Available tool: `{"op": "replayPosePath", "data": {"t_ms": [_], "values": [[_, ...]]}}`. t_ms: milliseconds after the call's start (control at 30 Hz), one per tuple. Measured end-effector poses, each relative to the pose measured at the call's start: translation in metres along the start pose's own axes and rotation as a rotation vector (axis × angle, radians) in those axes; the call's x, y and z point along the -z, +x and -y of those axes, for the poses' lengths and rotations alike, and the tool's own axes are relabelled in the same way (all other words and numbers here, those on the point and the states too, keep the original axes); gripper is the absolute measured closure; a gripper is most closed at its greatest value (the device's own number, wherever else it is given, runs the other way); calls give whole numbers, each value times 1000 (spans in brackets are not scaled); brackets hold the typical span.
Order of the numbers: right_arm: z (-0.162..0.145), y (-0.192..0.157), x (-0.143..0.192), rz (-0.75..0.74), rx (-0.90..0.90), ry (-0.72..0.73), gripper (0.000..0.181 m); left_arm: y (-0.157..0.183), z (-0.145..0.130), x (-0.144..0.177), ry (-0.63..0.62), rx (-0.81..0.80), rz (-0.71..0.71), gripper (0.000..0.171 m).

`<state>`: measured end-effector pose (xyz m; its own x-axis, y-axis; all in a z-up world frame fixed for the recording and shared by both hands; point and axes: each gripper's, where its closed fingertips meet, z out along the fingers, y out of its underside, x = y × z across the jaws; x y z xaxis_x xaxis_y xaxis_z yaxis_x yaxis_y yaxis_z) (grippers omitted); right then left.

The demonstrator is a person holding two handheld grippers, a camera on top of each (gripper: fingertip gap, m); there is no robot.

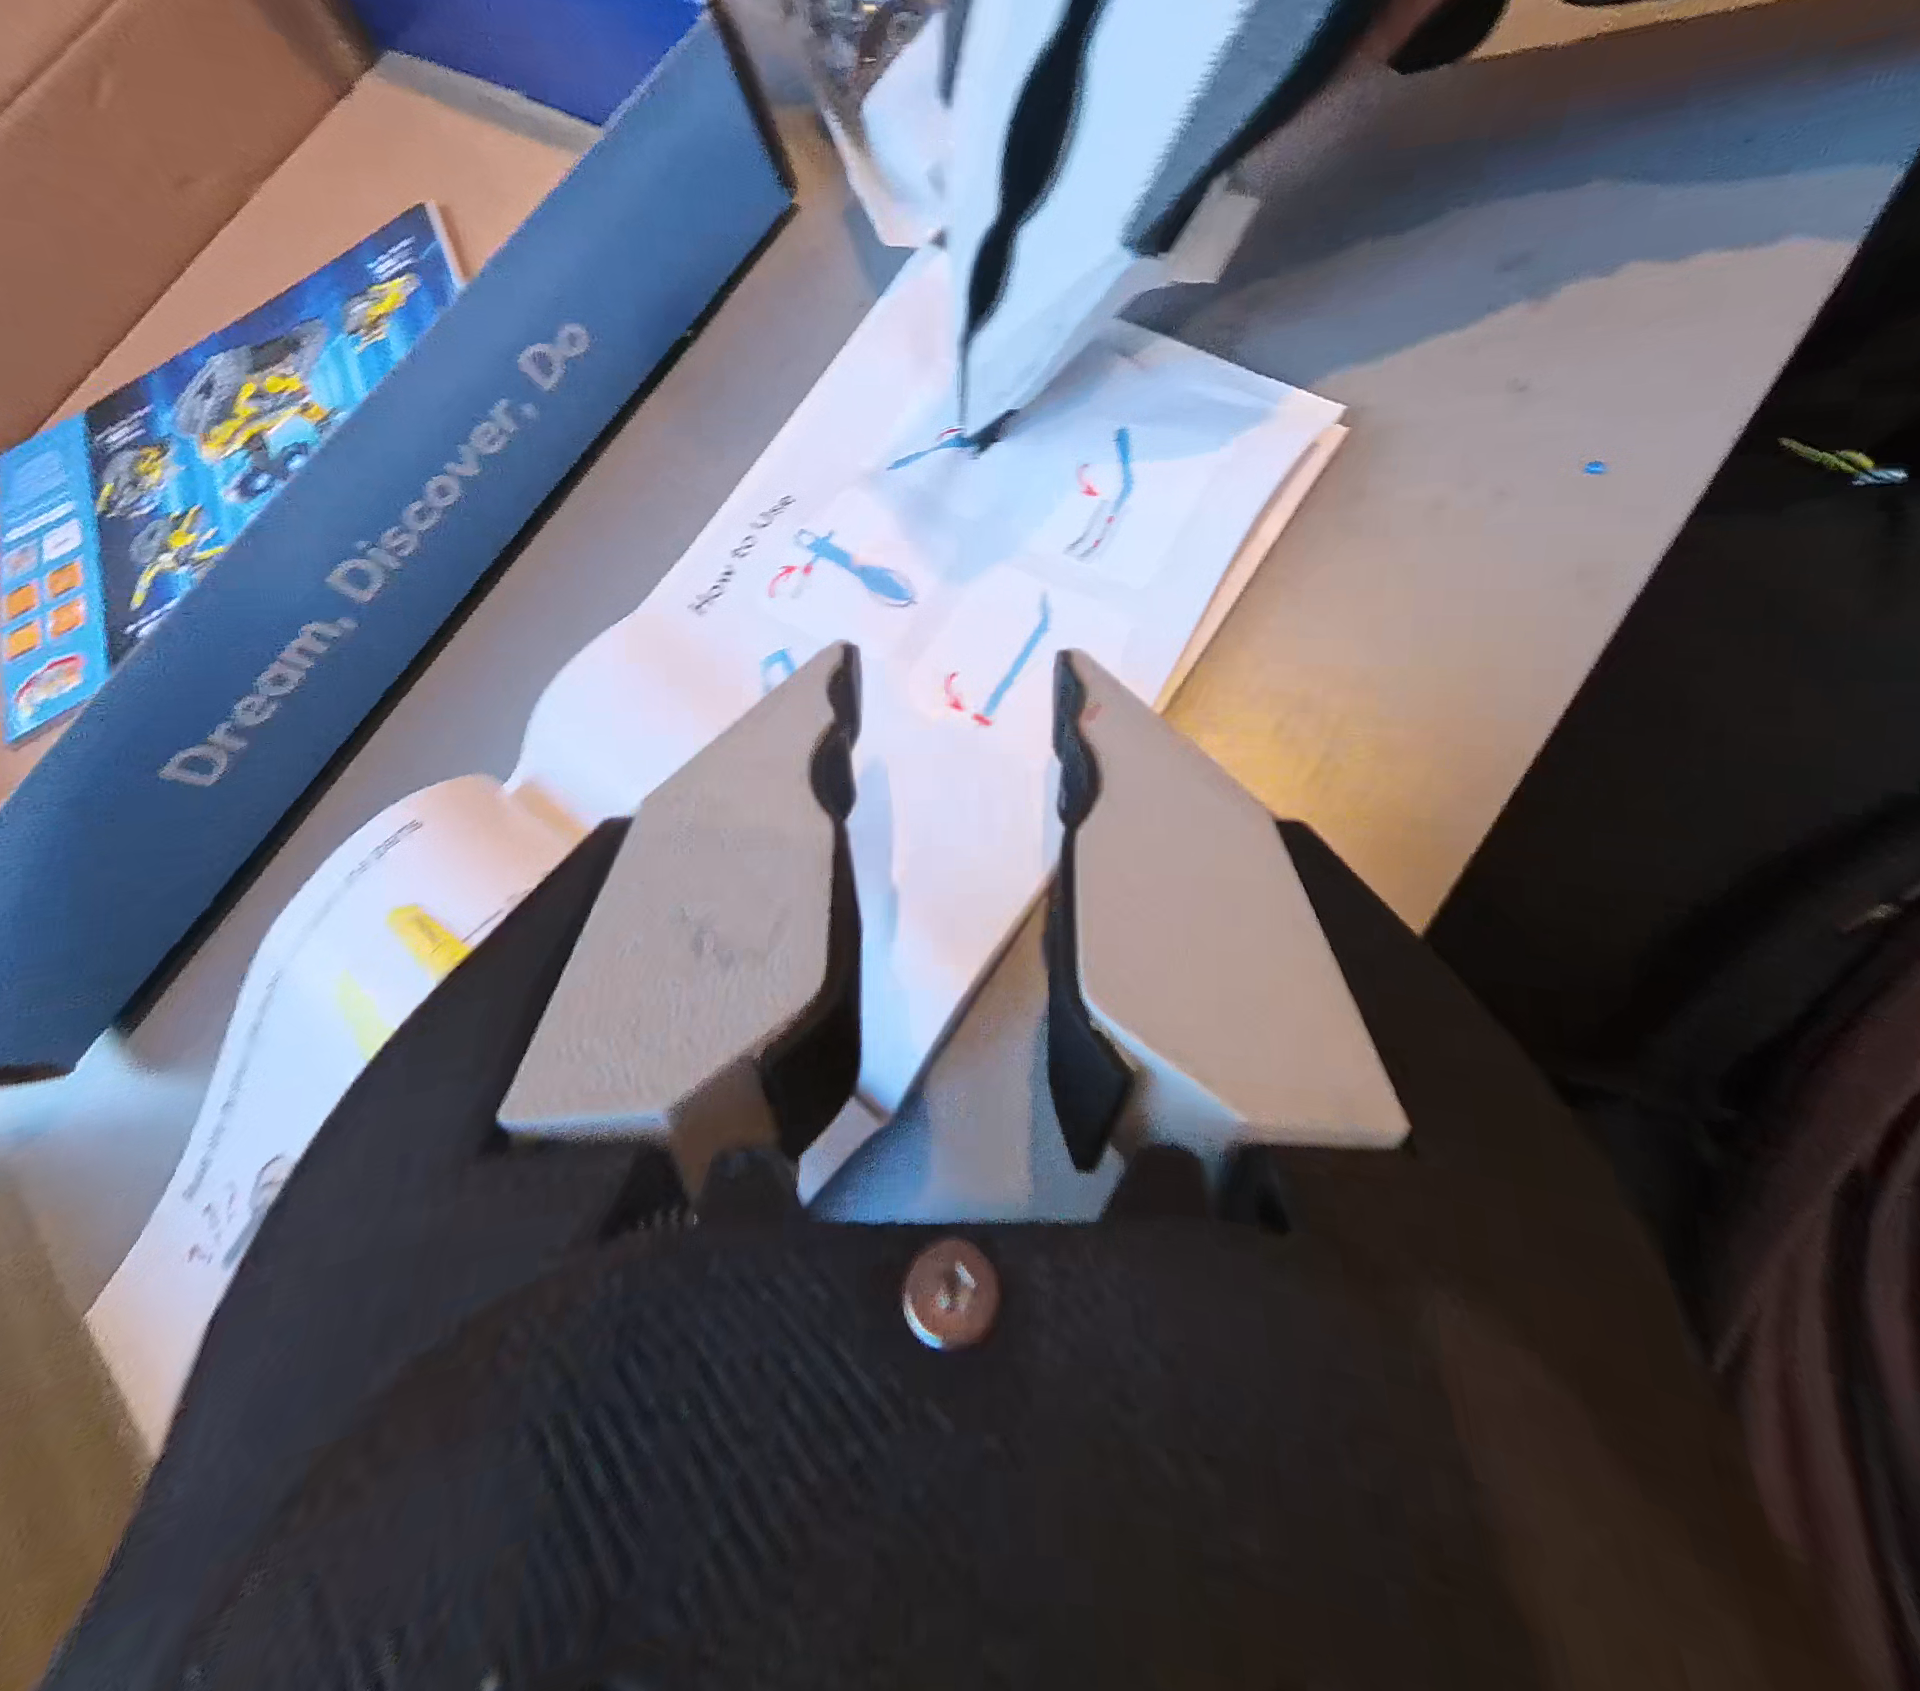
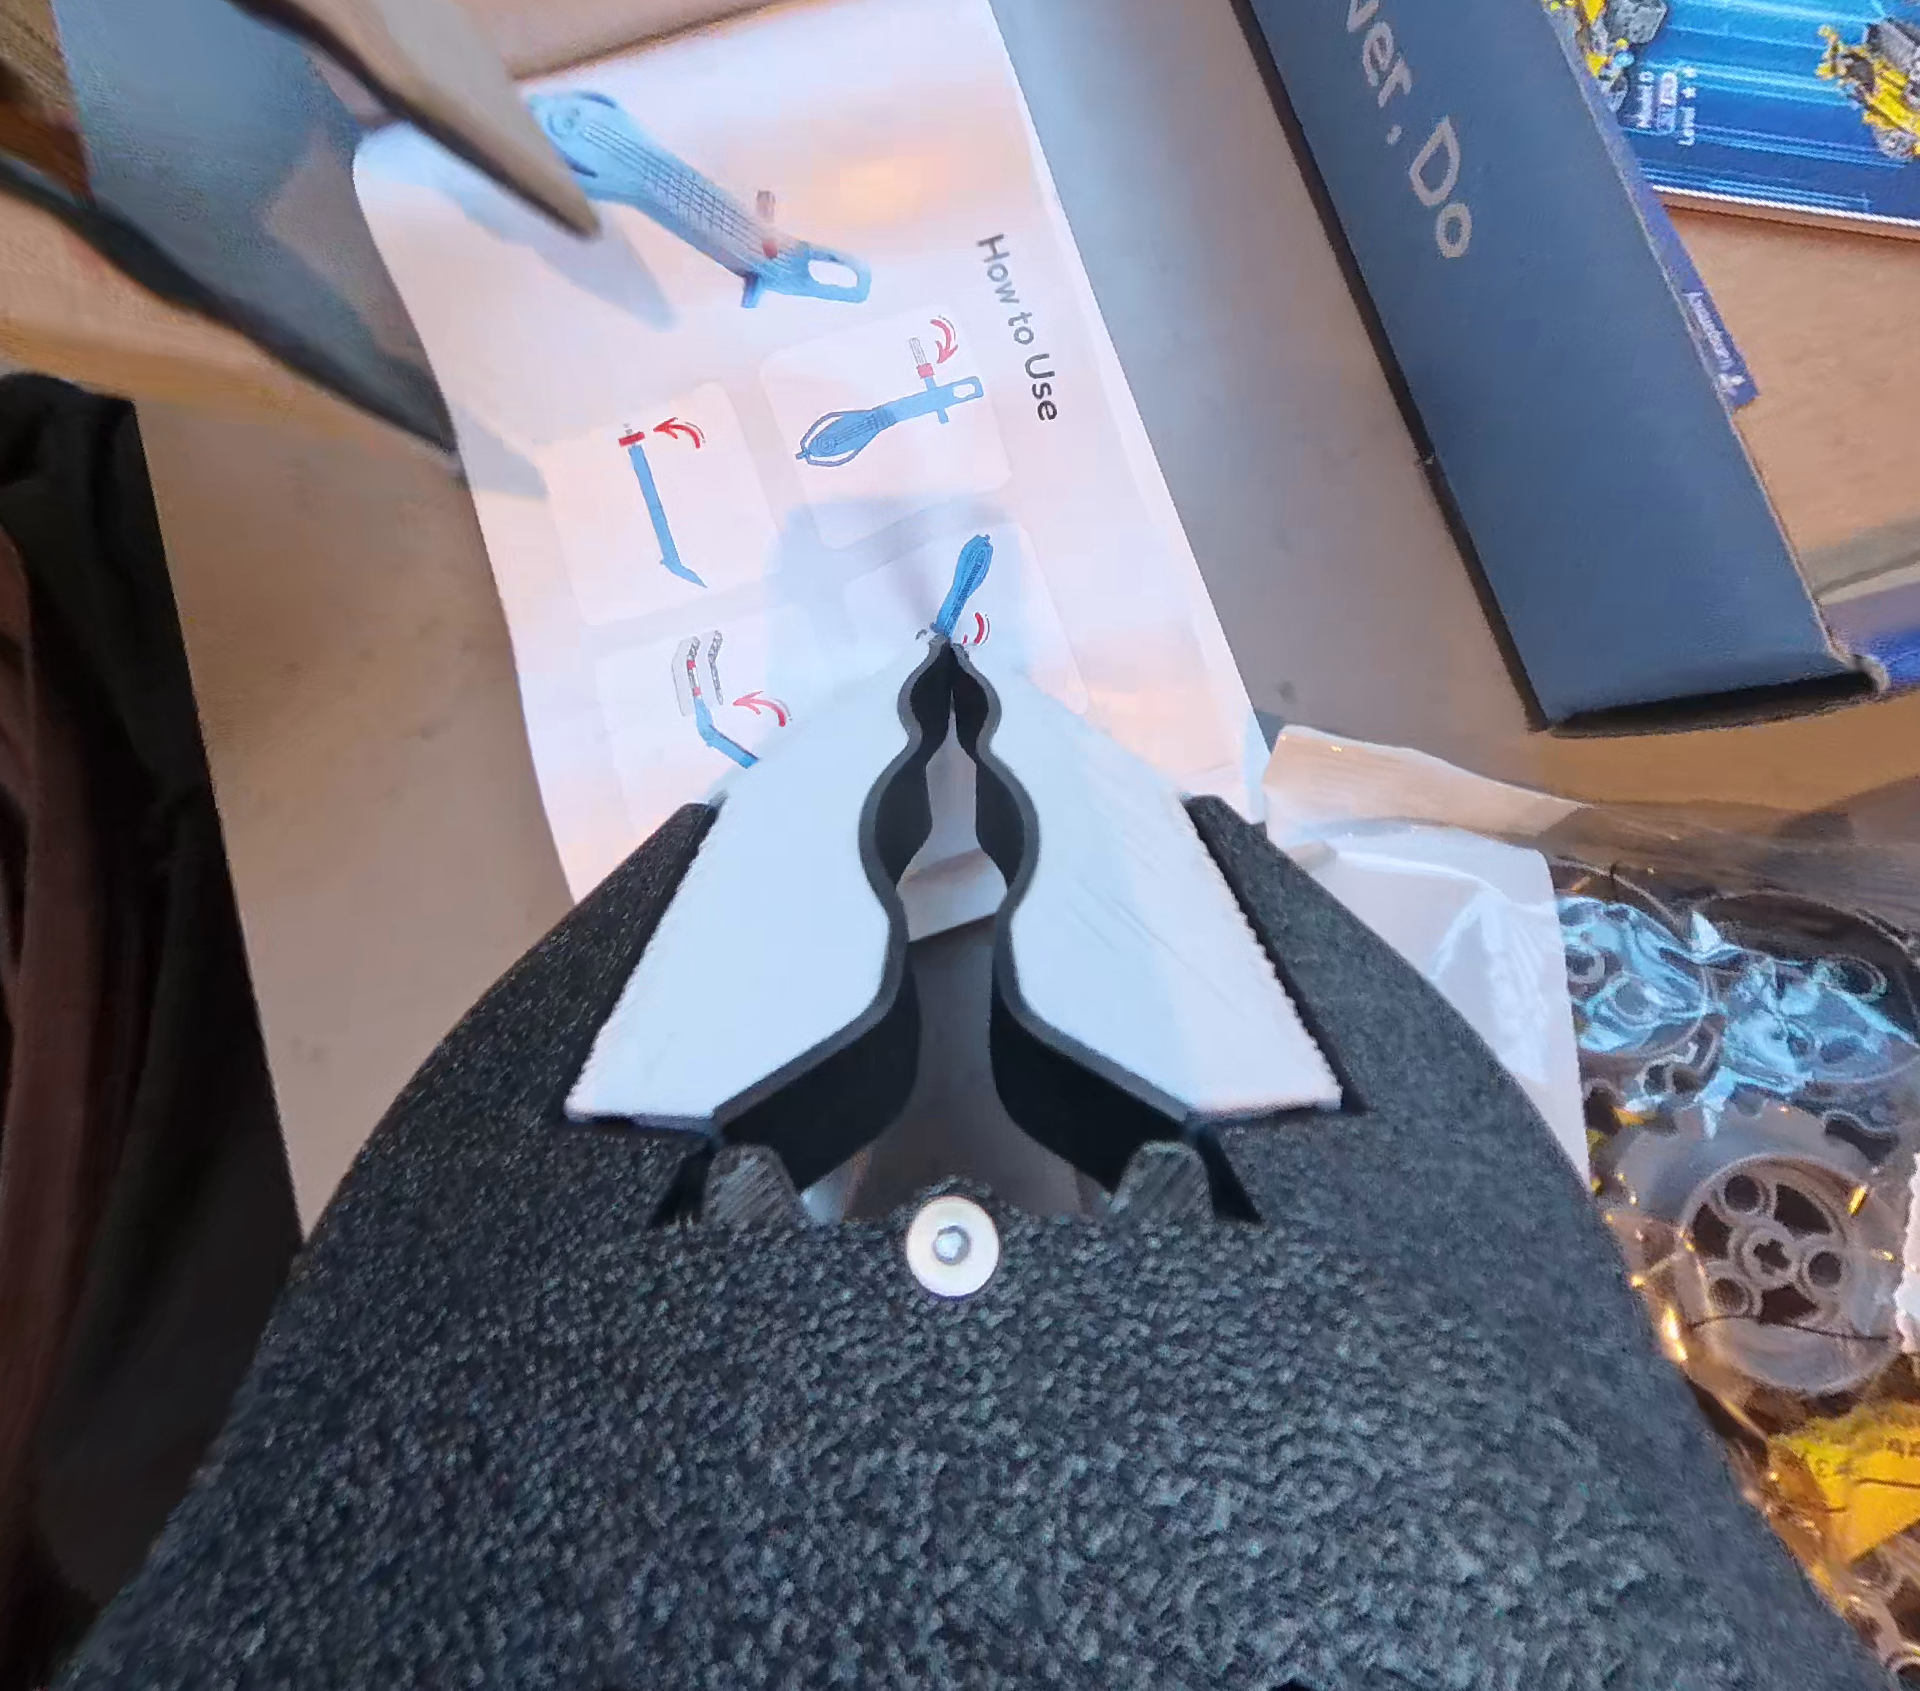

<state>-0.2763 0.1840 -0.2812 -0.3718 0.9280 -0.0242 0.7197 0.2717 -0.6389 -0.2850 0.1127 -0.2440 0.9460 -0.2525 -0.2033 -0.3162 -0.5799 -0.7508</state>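
Observation:
An open white instruction booklet [image 1: 935, 561] with blue tool drawings lies on the grey table [image 1: 1455, 602]. My left gripper [image 1: 956, 675] is open just above its near page, and nothing sits between the pads. My right gripper [image 2: 948, 652] is shut, its tips touching the booklet [image 2: 831, 498] at a drawing of a blue tool. I cannot tell whether the paper is pinched. The right gripper also shows in the left wrist view [image 1: 977, 426], coming down from above. One finger [image 2: 416, 52] of the left gripper shows at the top left of the right wrist view.
A dark blue box lid [image 1: 416, 561] stands left of the booklet, with a colourful leaflet [image 1: 208, 436] inside the brown cardboard [image 1: 156, 83]. A clear bag of grey wheels and parts [image 2: 1745, 1122] lies beside my right gripper. A small blue piece [image 1: 1595, 467] lies on the table. The tips of one gripper are about 9 cm away from the tips of the other.

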Motion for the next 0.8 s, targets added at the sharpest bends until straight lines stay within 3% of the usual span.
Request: {"op": "replayPosePath", "data": {"t_ms": [167, 367, 500, 667, 800], "values": [[16, 1, 9, 7, -14, 35, 181, 17, 1, -11, -9, -32, -23, 131], [41, -1, 20, 54, -53, 101, 181, -15, 5, -3, 0, -105, 211, 122], [52, 6, 18, 55, -85, 117, 181, -14, 11, 14, 10, -146, 223, 114], [65, 10, 13, 73, -109, 112, 181, -13, -4, 26, -59, -359, 347, 106], [72, 7, 12, 79, -102, 110, 181, -19, -12, 29, -77, -342, 379, 104]]}}
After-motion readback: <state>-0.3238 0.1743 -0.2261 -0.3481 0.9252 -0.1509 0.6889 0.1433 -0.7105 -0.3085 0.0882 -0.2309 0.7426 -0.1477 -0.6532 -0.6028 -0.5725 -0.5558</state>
